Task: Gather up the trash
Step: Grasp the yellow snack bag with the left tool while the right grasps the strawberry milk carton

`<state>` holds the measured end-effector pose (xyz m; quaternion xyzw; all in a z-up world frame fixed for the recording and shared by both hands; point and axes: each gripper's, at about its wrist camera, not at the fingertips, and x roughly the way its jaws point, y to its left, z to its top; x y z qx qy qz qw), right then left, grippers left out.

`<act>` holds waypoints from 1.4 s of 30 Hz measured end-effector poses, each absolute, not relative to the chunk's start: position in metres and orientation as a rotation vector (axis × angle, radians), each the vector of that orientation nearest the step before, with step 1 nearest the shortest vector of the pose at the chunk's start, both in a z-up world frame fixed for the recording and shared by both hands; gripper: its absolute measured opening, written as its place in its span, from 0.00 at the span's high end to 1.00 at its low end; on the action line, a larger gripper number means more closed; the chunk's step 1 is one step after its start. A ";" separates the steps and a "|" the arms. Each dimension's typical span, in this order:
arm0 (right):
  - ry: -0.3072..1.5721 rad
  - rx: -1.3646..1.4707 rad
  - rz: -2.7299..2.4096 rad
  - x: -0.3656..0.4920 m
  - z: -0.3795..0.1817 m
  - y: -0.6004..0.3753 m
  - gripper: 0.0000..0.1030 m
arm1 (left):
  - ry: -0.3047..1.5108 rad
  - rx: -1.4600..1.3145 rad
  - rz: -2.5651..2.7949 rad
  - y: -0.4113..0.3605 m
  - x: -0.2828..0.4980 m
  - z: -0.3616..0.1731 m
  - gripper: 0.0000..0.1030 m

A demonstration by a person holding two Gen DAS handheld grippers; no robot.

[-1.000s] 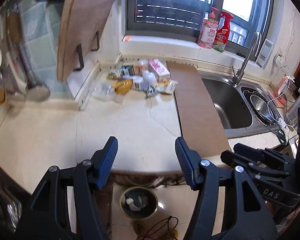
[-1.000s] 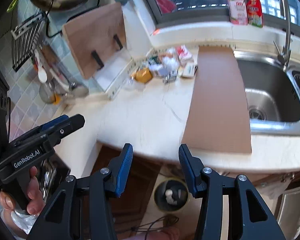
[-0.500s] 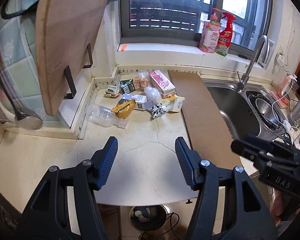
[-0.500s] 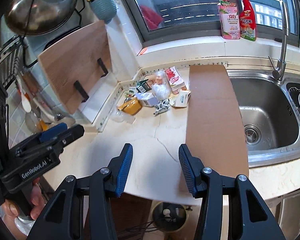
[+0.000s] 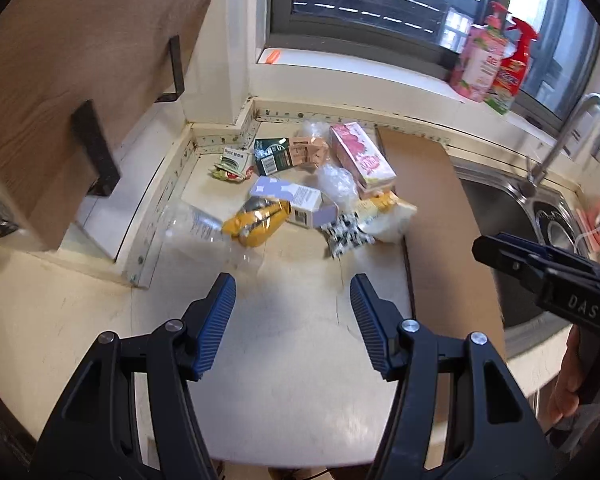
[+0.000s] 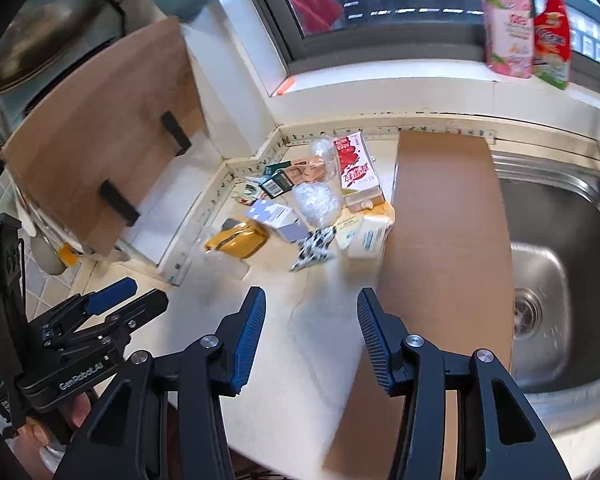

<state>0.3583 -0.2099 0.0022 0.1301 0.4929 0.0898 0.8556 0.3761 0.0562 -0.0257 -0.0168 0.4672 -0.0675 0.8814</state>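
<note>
Two marks are readable. In the left wrist view, the letters "DAS" stand in pale print on the black body of the right gripper (image 5: 485, 245). In the right wrist view, "GenRobot.AI" stands in white on the black body of the left gripper (image 6: 136, 298). The print on the cartons, packets and bottles is too blurred to read.

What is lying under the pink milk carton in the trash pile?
The pink milk carton rests on a yellow-and-white packet, beside a crumpled clear plastic bag. Whatever lies beneath the carton's middle is covered and cannot be seen.
</note>
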 end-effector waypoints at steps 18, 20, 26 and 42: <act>1.132 0.359 0.276 0.540 -0.085 -0.248 0.53 | 1.145 -0.208 0.046 0.061 0.496 -0.094 0.45; 1.146 0.379 0.264 0.558 -0.098 -0.250 0.53 | 1.162 -0.226 0.058 0.063 0.501 -0.099 0.45; 1.180 0.424 0.233 0.594 -0.130 -0.252 0.53 | 1.187 -0.239 0.076 0.066 0.511 -0.112 0.45; 1.222 0.229 0.262 0.628 -0.162 -0.207 0.46 | 1.270 -0.338 0.125 0.072 0.537 -0.126 0.45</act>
